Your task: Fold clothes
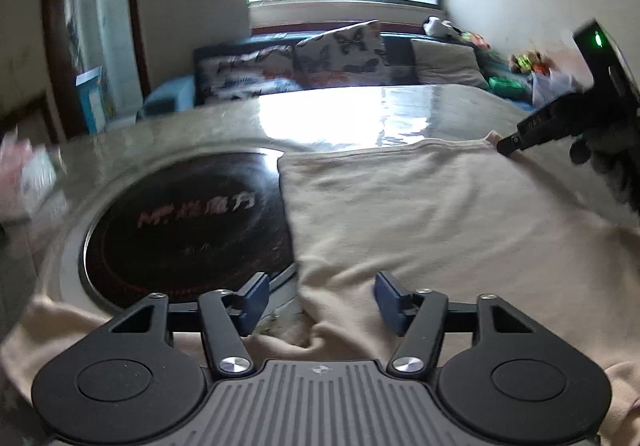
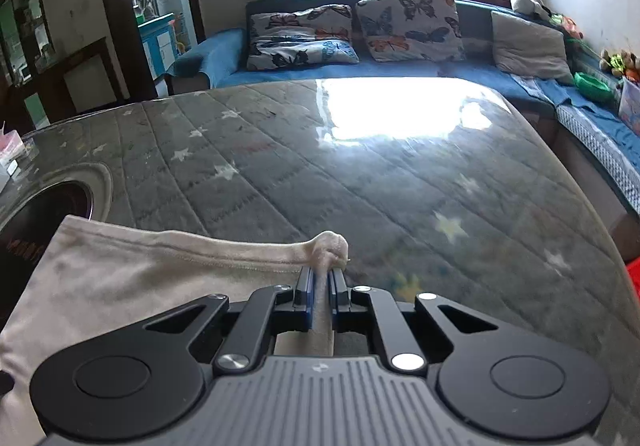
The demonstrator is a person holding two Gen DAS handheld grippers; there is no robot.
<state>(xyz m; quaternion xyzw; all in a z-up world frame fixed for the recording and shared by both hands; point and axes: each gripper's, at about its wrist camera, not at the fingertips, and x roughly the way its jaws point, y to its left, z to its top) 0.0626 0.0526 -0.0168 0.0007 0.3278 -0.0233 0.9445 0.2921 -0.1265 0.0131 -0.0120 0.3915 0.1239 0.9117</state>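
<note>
on the glossy grey quilted table cover with pale star print [image 2: 280,150], a beige soft-knit garment [image 1: 420,214] lies spread on the near side, and its left edge overlaps the round black glass cooktop set in a metal ring [image 1: 188,230]. the far half of the cover is bare, with window glare, up to the far table edge. the left gripper [image 1: 320,292] has its blue-padded jaws spread wide above the garment's near folds, grasping nothing. the right gripper [image 2: 320,282] is clenched on a bunched far corner of the garment, with the stitched hem running left from the pinch. in the left wrist view it sits at the far right corner. the cooktop bears pale lettering, blurred and not readable. a blue sofa with butterfly-print cushions [image 2: 408,26] stands beyond the table.
</note>
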